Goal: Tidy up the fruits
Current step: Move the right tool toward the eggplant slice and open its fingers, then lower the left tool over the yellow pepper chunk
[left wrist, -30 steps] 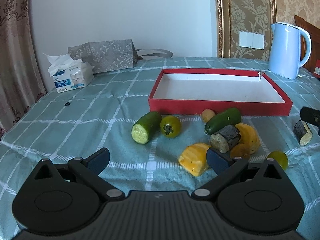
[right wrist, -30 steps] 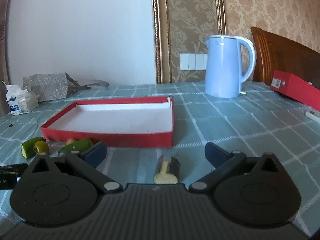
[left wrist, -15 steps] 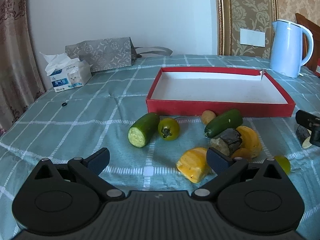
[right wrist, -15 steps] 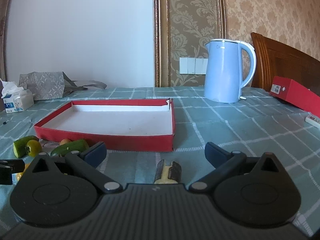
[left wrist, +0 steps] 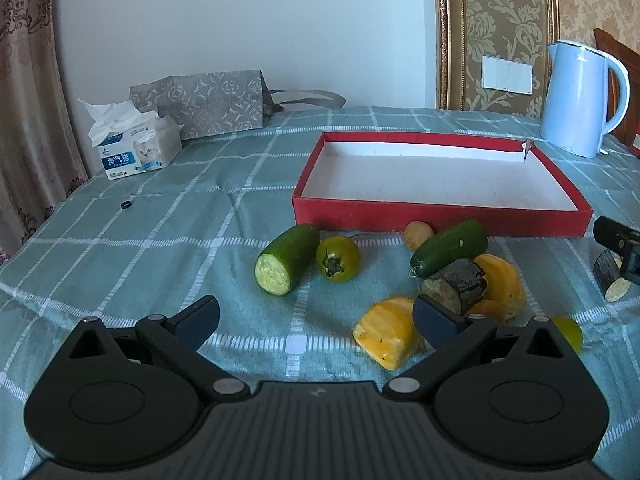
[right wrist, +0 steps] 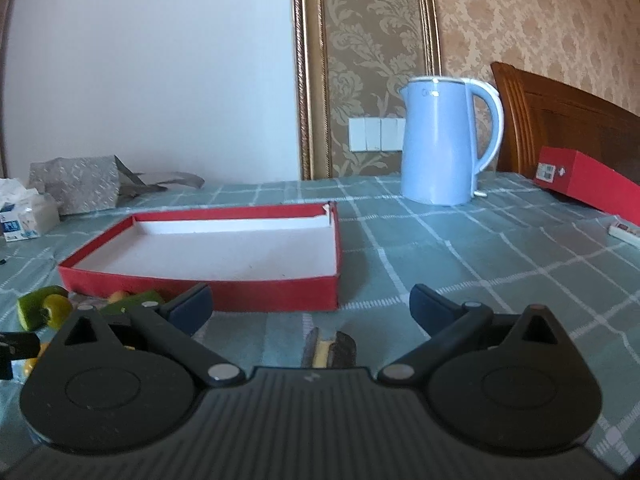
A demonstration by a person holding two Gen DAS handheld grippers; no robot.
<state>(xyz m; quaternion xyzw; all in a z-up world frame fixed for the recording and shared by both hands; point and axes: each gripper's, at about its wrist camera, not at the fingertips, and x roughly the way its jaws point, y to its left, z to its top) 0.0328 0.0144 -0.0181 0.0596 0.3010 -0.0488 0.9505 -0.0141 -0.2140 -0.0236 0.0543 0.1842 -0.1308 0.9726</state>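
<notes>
From the right wrist view only the top of a dark-skinned, pale-fleshed cut piece shows above the tool body, and the fruits at the left edge are half hidden behind the claw finger. In the left wrist view a small yellow-green fruit is mostly covered by the tool, and what the dark-rinded chunk is cannot be made out.

The desk wears a teal checked cloth. On it sit a shallow red tray with a white floor, a tissue pack, a grey patterned bag and a pale blue kettle — behind them a white wall and gold damask wallpaper. A second red box lies at the far right by a wooden headboard.

The fruits lie on the cloth just in front of the tray: a cut cucumber half, a green tomato touching it, a whole cucumber, a small tan fruit and yellow wedges.

The left claw hangs low over the cloth, released and empty. The right claw is likewise spread wide, straddling the cut piece without touching it.
</notes>
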